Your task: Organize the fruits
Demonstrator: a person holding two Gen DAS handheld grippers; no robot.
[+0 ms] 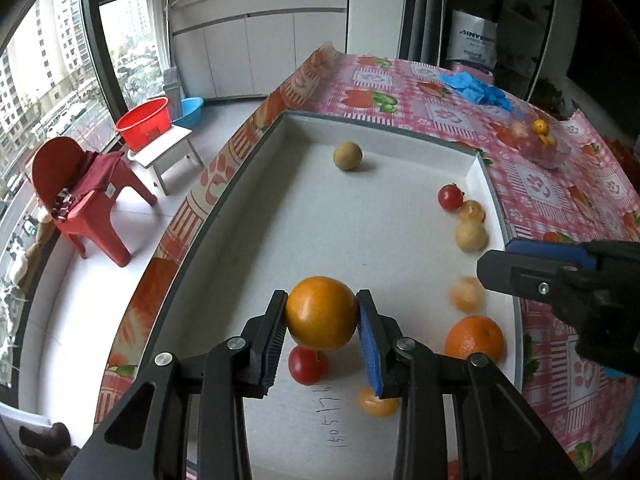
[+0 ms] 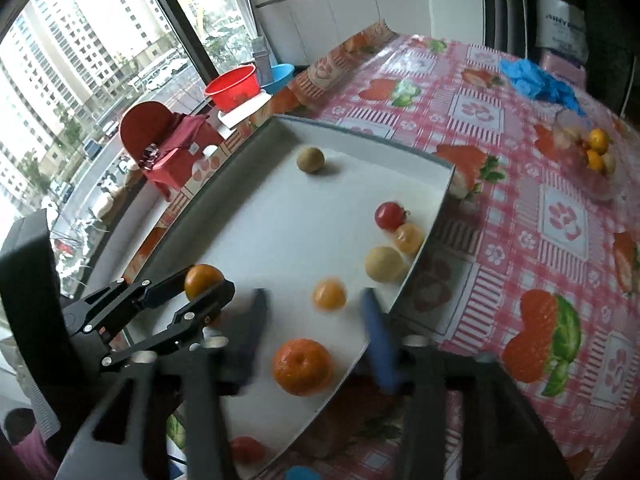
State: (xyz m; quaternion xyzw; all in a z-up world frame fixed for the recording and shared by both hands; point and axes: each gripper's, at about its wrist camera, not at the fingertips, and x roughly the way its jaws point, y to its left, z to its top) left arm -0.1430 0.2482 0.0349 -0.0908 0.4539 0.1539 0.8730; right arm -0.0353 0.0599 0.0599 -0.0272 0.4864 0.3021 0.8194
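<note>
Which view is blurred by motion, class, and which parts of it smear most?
Right wrist view: its own fingers smear badly, and the small orange fruit between them is soft. Left wrist view: mostly sharp, the held orange crisp, though one small fruit near the right gripper is blurred.

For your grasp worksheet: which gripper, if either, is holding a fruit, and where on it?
The left gripper holds the large orange, pads pressed on its opposite sides at mid-height. The right gripper is open and holds nothing.
</note>
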